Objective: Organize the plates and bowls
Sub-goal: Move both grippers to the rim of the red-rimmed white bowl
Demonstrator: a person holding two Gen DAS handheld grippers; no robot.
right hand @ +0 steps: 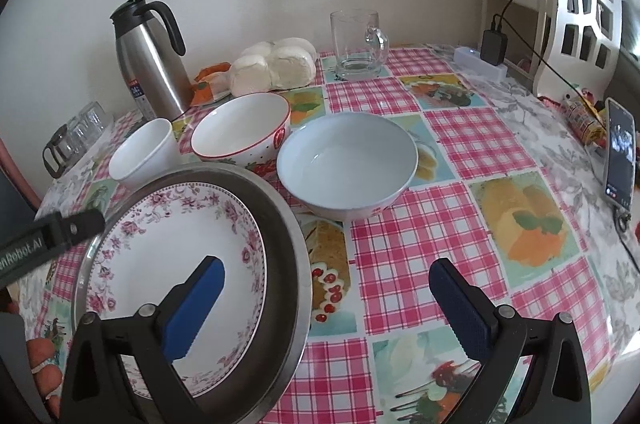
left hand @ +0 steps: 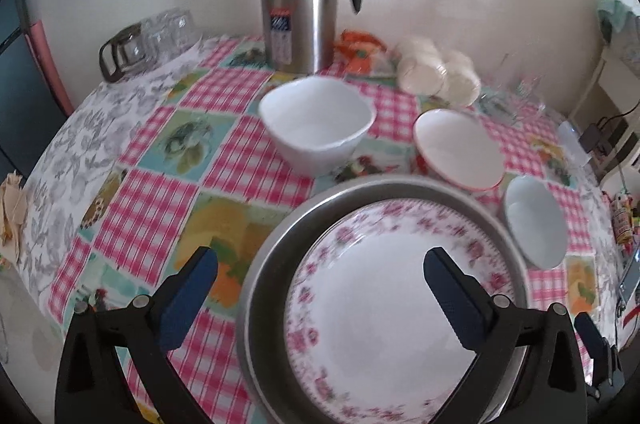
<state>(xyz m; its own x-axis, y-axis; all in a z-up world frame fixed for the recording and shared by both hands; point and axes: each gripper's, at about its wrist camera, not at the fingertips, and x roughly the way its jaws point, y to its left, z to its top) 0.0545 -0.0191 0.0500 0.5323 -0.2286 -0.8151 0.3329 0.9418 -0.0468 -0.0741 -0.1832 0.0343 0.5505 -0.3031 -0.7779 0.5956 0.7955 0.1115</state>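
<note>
1. The floral plate (left hand: 384, 324) lies inside a metal pan (left hand: 280, 244) on the counter (right hand: 460, 224), near its front edge.
2. The left claw (left hand: 320, 288) stands wide, holding nothing. Its right finger hangs over the floral plate, its left finger over the checked cloth just beside the pan's rim, so the rim lies between the fingers.
3. The right claw (right hand: 326, 296) is also wide and holds nothing. Its left finger hovers above the floral plate (right hand: 176, 252); its right finger is over bare cloth, with the pan's (right hand: 288, 252) right rim between them.
4. Behind the pan stand three bowls in a row: a white bowl (left hand: 316, 126) on the left, a red-rimmed bowl (left hand: 458, 148) in the middle and a pale blue bowl (left hand: 534, 220) on the right, all clear of both claws.
5. In the right wrist view the pale blue bowl (right hand: 346, 164) sits just beyond the pan, close beside the red-rimmed bowl (right hand: 242, 132).
6. A steel jug (left hand: 300, 12) stands at the back by the wall, and a glass mug (right hand: 358, 44) further right.
</note>
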